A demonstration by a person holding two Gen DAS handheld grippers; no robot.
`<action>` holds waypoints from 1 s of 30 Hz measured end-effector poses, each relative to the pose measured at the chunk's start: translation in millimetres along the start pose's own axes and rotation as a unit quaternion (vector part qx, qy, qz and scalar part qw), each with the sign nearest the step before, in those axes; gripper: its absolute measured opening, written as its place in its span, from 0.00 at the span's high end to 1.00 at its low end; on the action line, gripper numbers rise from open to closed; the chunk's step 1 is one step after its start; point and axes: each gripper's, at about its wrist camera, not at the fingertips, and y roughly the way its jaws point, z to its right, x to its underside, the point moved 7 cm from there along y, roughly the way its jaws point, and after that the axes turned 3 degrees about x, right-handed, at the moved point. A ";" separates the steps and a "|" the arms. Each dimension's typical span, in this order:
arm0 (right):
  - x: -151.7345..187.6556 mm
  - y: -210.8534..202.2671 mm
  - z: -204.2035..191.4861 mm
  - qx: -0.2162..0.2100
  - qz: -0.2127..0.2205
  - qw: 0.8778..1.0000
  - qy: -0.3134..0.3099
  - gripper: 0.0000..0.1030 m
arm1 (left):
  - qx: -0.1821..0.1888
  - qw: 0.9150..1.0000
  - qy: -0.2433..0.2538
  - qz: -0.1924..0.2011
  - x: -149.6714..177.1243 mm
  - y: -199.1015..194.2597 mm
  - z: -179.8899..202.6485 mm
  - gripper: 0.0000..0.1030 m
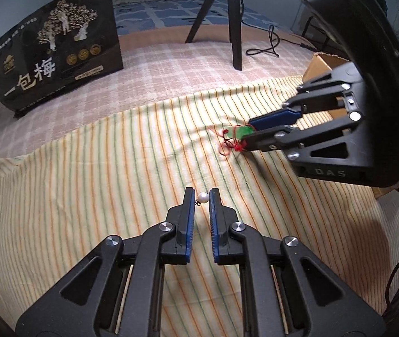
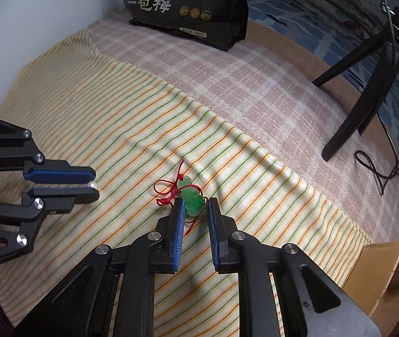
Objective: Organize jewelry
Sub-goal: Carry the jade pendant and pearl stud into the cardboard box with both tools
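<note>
a: holding two pieces at once. my left gripper (image 1: 202, 198) is clenched on the pearl (image 1: 203, 197) at the very tips of its fingers, just above the striped cloth (image 1: 87, 196).

b: and the right?

a: right gripper (image 2: 195, 210) is clamped on the green pendant (image 2: 192, 200), its red cord (image 2: 168, 193) trailing on the cloth.

b: risks?

a: i think the pearl, round and barely caught, could squirt out and roll. the cord could snag as i lift toward the cardboard box (image 2: 382, 275).
</note>
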 end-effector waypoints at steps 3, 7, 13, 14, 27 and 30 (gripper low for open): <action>4.6 -11.5 -0.5 0.004 0.009 1.000 0.008 0.86 | -0.001 1.000 -0.001 0.006 0.5 -9.3 0.4 0.92; 10.2 -31.6 0.4 0.009 0.027 0.999 0.025 0.86 | -0.001 1.000 -0.001 0.019 -1.4 -24.2 5.9 0.92; 23.9 -64.7 -1.3 0.018 0.050 0.998 0.045 0.86 | 0.005 0.999 0.003 0.041 -6.7 -49.1 22.9 0.92; 27.3 -71.1 -1.8 0.019 0.053 0.997 0.049 0.86 | 0.007 0.999 0.005 0.046 -8.2 -53.6 27.7 0.92; 105.8 -161.1 33.6 0.058 0.093 0.986 0.124 0.86 | 0.058 0.994 0.034 0.087 -39.8 -74.7 112.6 0.92; 125.4 -177.4 49.2 0.076 0.097 0.982 0.145 0.86 | 0.070 0.993 0.038 0.089 -46.5 -71.3 131.8 0.92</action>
